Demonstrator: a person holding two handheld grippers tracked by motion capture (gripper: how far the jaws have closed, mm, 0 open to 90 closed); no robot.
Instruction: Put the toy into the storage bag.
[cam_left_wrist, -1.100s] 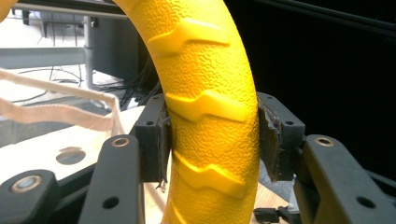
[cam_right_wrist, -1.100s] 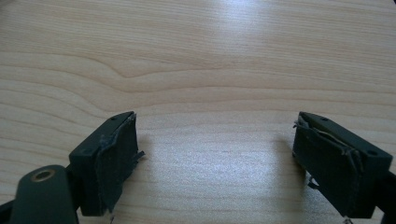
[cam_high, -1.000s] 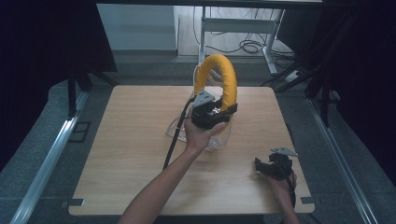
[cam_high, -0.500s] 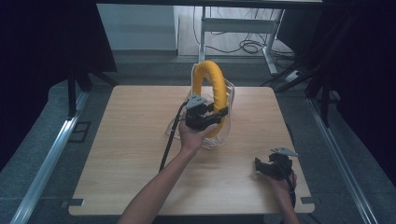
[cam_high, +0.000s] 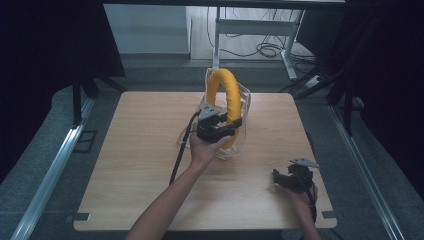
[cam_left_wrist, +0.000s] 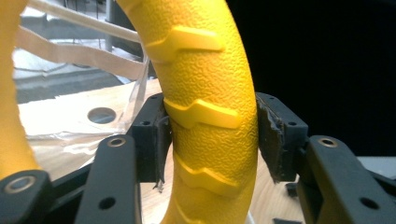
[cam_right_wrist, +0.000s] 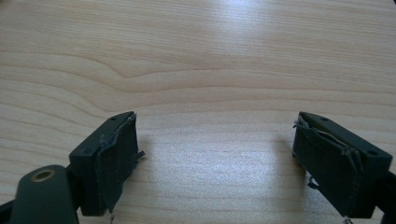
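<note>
A yellow textured ring (cam_high: 226, 89) stands upright at the middle of the wooden table (cam_high: 135, 145), inside clear plastic packaging (cam_high: 244, 101). My left gripper (cam_high: 219, 128) is at the ring's lower part. In the left gripper view the ring (cam_left_wrist: 210, 84) runs up between the two black pads. The jaws have just been opening: the left pad (cam_left_wrist: 156, 140) lies against the ring and the right pad (cam_left_wrist: 275, 140) stands just off it. My right gripper (cam_high: 287, 179) rests near the table's front right, open (cam_right_wrist: 215, 154) over bare wood.
Clear plastic with a round hole (cam_left_wrist: 100, 115) lies behind the ring on the tabletop. A metal desk frame and cables (cam_high: 265, 47) stand beyond the far edge. Dark curtains flank both sides. The table's left half is bare wood.
The left hand brought the ring slightly left and down toward the table. The left jaws have eased apart around the ring. The right gripper has not moved.
</note>
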